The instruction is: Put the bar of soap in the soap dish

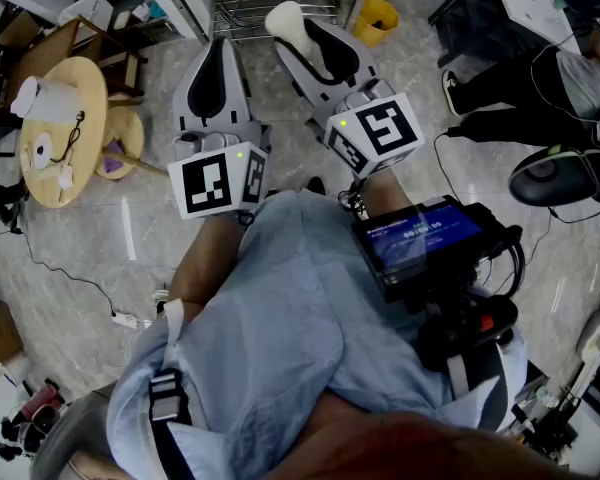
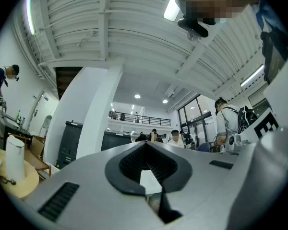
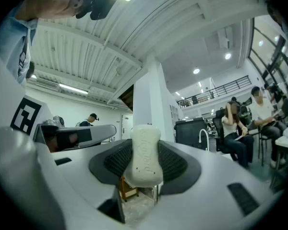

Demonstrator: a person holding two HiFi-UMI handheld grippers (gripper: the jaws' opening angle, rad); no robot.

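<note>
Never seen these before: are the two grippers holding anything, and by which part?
The right gripper pinches the bar of soap by its long edges, one end poking out; the left gripper holds nothing.

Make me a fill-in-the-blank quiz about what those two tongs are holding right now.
1. The right tongs are shut on a pale bar of ____.
2. The left tongs are shut and hold ____.
3. In the head view, the round wooden table stands at the picture's ____ side.
Missing words: soap; nothing; left.
</note>
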